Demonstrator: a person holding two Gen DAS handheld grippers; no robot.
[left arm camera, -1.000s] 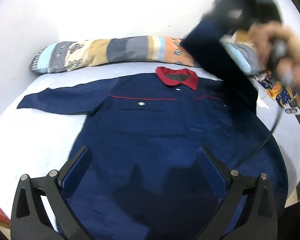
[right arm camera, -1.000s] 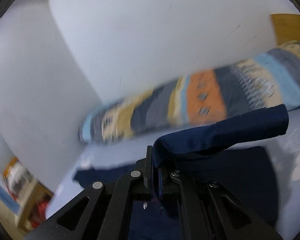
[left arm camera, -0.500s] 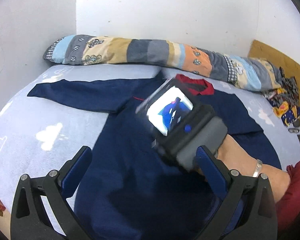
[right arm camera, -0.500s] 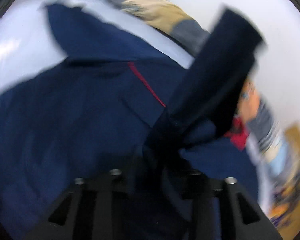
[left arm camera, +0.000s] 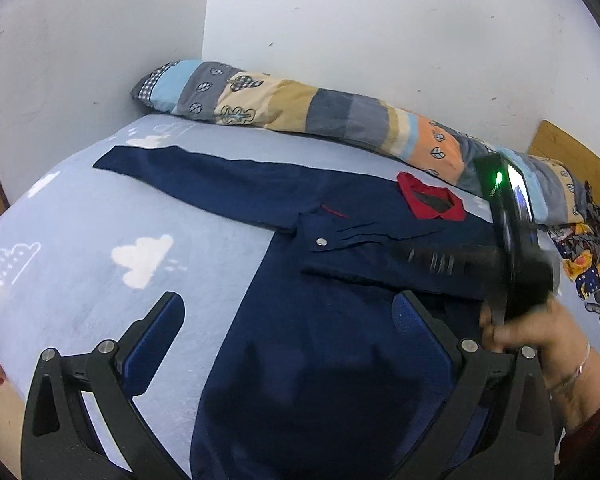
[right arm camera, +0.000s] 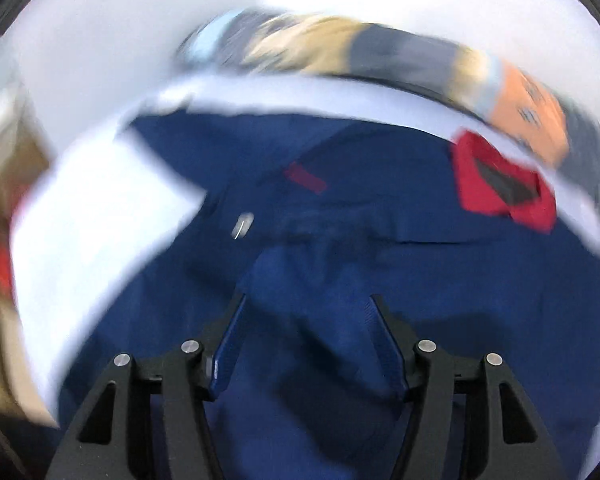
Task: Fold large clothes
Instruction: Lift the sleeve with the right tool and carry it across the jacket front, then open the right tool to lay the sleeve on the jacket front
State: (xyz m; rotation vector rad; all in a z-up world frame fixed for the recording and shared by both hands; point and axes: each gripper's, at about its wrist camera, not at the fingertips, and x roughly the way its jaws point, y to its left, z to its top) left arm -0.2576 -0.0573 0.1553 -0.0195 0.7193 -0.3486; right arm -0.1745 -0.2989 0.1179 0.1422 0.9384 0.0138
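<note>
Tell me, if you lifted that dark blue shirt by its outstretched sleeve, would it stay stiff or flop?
Probably flop. The navy shirt lies flat on the bed, following its surface, and its other sleeve is already folded over the chest with soft creases. The outstretched sleeve would likely droop and drag the body after it. It looks light for its size.

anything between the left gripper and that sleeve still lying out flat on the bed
Nothing visible does. The left gripper hangs open over the shirt, and the outstretched sleeve lies flat on bare bedsheet. The right gripper is off to the other side.
</note>
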